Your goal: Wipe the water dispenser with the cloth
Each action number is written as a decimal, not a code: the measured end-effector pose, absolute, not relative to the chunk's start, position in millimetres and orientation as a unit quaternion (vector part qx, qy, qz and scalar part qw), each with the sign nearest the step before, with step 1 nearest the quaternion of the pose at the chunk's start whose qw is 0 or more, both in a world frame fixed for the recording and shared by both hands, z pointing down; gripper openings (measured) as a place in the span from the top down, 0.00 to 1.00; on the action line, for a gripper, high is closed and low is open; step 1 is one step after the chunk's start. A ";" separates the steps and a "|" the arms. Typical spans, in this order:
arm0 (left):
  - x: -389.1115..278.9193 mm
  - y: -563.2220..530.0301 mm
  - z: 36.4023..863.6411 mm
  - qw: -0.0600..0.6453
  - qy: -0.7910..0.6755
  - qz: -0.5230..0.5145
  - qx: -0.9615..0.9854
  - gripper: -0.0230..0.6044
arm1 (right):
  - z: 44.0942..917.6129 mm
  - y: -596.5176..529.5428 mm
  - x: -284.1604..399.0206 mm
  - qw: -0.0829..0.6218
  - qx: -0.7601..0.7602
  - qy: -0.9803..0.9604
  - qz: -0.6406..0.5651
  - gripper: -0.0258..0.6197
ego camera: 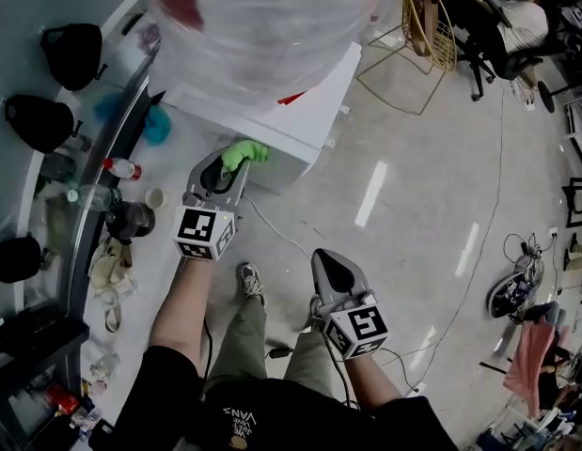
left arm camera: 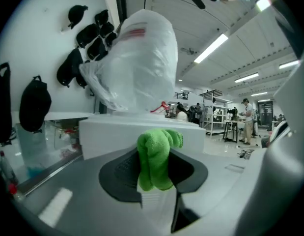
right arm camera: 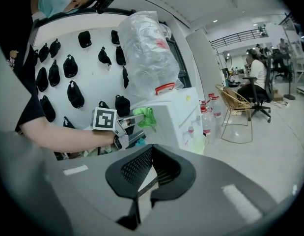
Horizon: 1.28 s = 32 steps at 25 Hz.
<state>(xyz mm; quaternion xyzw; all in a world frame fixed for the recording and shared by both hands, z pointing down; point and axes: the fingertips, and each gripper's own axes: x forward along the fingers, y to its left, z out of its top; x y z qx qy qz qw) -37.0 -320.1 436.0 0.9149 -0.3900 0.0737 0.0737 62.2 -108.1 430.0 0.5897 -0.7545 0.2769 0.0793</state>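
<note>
Right gripper (ego camera: 330,269) is held well short of the dispenser (ego camera: 305,125), jaws pressed together on nothing. Left gripper (ego camera: 229,169) is pinched on the green cloth (ego camera: 245,151), set at the dispenser's near top edge. Wiping is judged under way; how much is wiped can't be told.

- Black caps (ego camera: 72,53) hang on the white wall (right arm camera: 63,90).
- A gold wire chair (ego camera: 429,19) stands on the shiny gray floor (ego camera: 413,205).
- A person (ego camera: 518,24) sits in a black office chair far back in the room.
- Water bottles (right arm camera: 207,116) with red tops stand on the floor near the wire chair.
- A small bottle with a red top (ego camera: 123,168), a little round cup (ego camera: 156,197) and a dark jar (ego camera: 131,220) sit on the shelf by the wall.
- Long lights (left arm camera: 210,48) shine on the ceiling.
</note>
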 end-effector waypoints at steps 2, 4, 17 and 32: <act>-63.5 -337.7 435.1 0.070 -0.423 0.076 0.900 0.75 | 433.8 -108.3 62.3 0.083 0.589 -0.754 0.281 0.95; -90.6 -356.6 435.4 0.064 -0.455 0.082 0.885 0.75 | 436.6 -110.1 60.9 0.086 0.588 -0.753 0.284 0.95; -168.3 -401.7 428.9 0.064 -0.539 0.069 0.837 0.75 | 437.2 -99.4 62.8 0.101 0.589 -0.749 0.285 0.95; -12.8 -240.5 494.9 0.109 -0.395 0.073 0.909 0.75 | 449.3 -41.2 97.4 0.129 0.576 -0.751 0.296 0.95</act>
